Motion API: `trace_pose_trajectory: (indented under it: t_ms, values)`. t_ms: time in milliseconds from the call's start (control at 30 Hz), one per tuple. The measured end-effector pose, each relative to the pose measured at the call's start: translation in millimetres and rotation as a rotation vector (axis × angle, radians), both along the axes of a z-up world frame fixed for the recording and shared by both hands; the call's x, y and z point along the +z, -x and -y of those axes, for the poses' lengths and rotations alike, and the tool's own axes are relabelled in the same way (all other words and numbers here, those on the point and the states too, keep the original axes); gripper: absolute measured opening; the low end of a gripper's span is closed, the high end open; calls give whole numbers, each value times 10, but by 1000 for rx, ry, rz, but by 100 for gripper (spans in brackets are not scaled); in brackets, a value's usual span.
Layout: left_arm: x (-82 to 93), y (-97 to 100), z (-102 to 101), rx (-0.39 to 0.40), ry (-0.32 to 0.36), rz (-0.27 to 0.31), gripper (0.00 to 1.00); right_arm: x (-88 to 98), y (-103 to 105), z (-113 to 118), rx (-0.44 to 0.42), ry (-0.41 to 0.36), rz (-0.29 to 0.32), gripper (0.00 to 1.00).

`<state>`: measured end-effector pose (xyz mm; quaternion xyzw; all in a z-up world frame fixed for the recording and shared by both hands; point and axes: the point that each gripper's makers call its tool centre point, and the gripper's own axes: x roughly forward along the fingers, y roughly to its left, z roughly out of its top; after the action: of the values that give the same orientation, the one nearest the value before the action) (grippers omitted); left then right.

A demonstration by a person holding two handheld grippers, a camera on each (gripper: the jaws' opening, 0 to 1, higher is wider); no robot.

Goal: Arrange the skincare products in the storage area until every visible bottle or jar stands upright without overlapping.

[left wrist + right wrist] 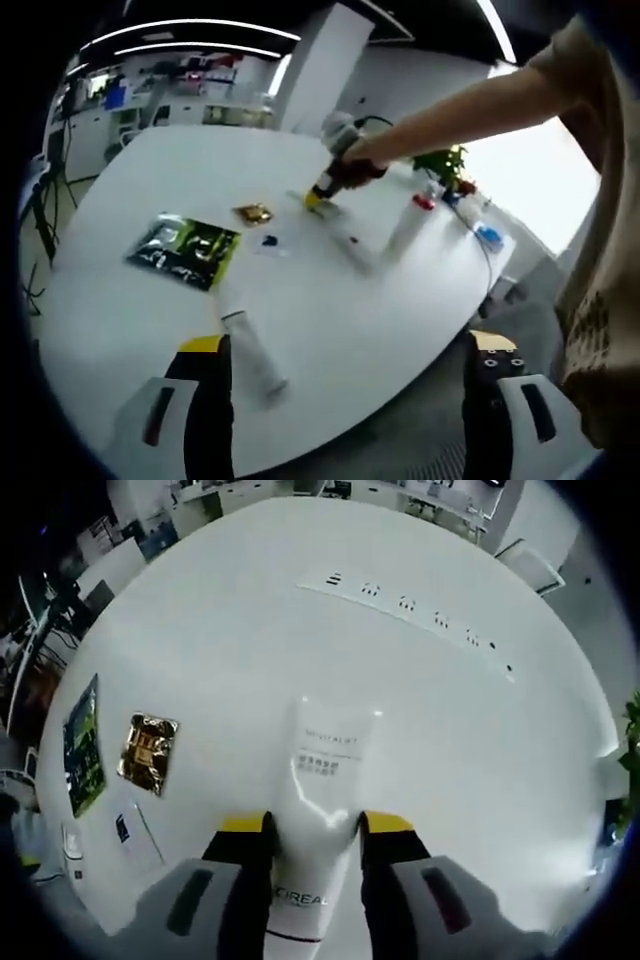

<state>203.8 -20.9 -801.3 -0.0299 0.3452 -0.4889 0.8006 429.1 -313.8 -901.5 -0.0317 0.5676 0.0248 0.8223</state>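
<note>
Right gripper view: my right gripper (313,842) clamps a white L'Oréal tube (318,810) lying on the white table (250,610). Left gripper view: my left gripper (348,372) gapes wide above another white tube (254,350).

Glossy white plastic tube (318,810) on smooth, shiny white table (420,740); gold foil sachet (147,752).

Black tongs (310,842), yellow tips (grey housings), beige sleeve (590,70)

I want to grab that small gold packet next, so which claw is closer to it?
Right. The right claw, shut on a white tube, sits just beside the gold packet; the left claw hangs back at the table's edge.
</note>
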Motion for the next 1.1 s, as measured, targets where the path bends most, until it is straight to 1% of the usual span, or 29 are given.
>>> trace_pose_trajectory:
  t_ms: [133, 300, 600, 667, 833, 1000, 1100]
  values:
    - [-16, 4, 2, -5, -6, -2, 94, -2, 0, -1, -11, 0, 5, 33]
    - [-27, 3, -1, -6, -10, -3, 94, -2, 5, -1, -14, -4, 34, 31]
    - [-20, 0, -12, 1, -12, -1, 93, 6, 14, -15, -31, -4, 58, 29]
    - [-14, -5, -15, 4, -10, -1, 93, 21, 19, -29, -14, 1, 60, 29]
    - [6, -19, -26, 13, -4, -1, 93, 109, 30, -6, 6, 22, 74, 28]
    - [17, -33, -28, 19, 4, -3, 92, 223, 70, 43, -22, 2, 112, 28]
    - [26, -36, -31, 23, 7, -4, 92, 288, 88, 73, -30, 2, 131, 28]
